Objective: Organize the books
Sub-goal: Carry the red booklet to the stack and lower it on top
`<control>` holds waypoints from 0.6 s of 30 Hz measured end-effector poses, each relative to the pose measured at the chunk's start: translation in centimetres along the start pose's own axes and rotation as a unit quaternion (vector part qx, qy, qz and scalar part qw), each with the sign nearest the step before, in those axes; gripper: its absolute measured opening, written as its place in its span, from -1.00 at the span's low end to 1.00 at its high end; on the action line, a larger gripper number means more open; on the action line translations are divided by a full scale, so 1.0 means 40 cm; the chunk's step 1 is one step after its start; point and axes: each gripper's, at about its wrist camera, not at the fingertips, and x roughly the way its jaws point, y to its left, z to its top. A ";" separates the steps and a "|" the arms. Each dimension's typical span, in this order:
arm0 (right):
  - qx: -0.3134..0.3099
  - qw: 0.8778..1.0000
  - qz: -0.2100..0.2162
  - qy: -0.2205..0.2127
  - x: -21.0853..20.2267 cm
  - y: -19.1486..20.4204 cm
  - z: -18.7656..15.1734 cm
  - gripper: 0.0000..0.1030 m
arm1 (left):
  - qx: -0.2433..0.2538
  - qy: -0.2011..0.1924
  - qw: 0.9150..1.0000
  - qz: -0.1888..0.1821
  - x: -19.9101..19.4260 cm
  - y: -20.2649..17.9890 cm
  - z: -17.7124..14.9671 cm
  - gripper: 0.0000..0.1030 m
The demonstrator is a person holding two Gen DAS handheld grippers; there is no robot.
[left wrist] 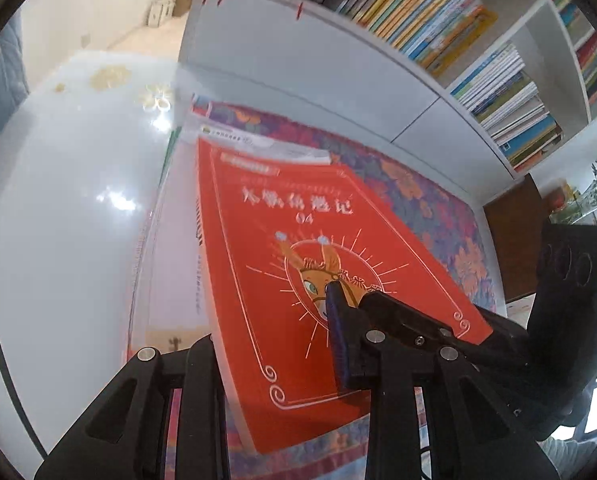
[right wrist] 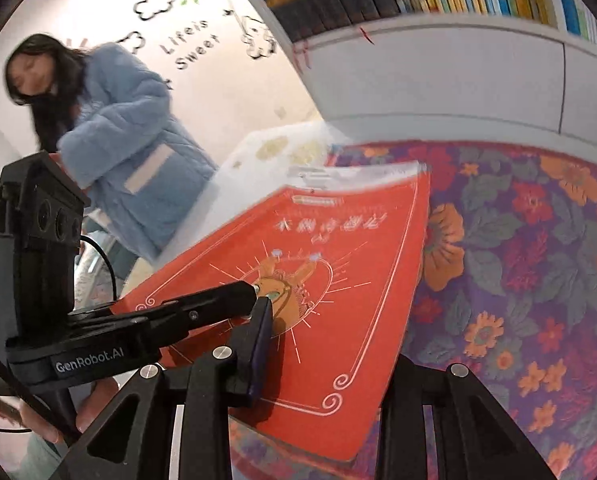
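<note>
both claws grasp one stack of books, the red donkey-cover book [left wrist: 298, 280] on top: left gripper [left wrist: 274, 344] clenched on its left edge, right gripper [right wrist: 322, 344] on its right, above the floral cloth [right wrist: 518, 260], bookshelf [left wrist: 438, 20] ahead.

Both wrist cameras look steeply down along their fingers, very near a red paperback book with a donkey drawing [left wrist: 298, 280] [right wrist: 318, 280], which both share. The left view faces the white bookcase [left wrist: 338, 60]; the right, somewhat blurred, also catches a floral purple rug [right wrist: 518, 260].
</note>
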 end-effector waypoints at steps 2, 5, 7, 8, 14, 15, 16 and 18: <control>0.014 1.000 -0.012 0.007 0.032 -0.007 0.005 -0.41 | -0.010 0.012 1.000 -0.003 0.022 0.031 0.010 -0.42; 0.035 0.999 -0.013 0.027 0.075 -0.024 0.014 -0.40 | -0.022 0.025 0.999 -0.013 0.041 0.071 0.007 -0.39; 0.051 0.998 -0.010 0.035 0.095 -0.037 0.015 -0.40 | -0.037 0.033 0.999 -0.024 0.050 0.099 0.000 -0.39; 0.055 0.998 -0.010 0.038 0.103 -0.041 0.014 -0.40 | -0.047 0.036 0.998 -0.028 0.055 0.112 -0.003 -0.39; 0.081 0.995 -0.010 0.051 0.135 -0.047 0.008 -0.36 | -0.076 0.032 0.996 -0.024 0.066 0.142 0.004 -0.39; 0.083 0.995 -0.009 0.050 0.137 -0.044 0.009 -0.36 | -0.081 0.027 0.996 -0.020 0.065 0.143 0.007 -0.39; 0.084 0.995 -0.010 0.050 0.137 -0.042 0.009 -0.36 | -0.091 0.018 0.996 -0.012 0.061 0.149 0.008 -0.39; 0.088 0.995 -0.014 0.050 0.139 -0.042 0.008 -0.26 | -0.115 -0.006 0.993 0.008 0.042 0.170 0.004 -0.43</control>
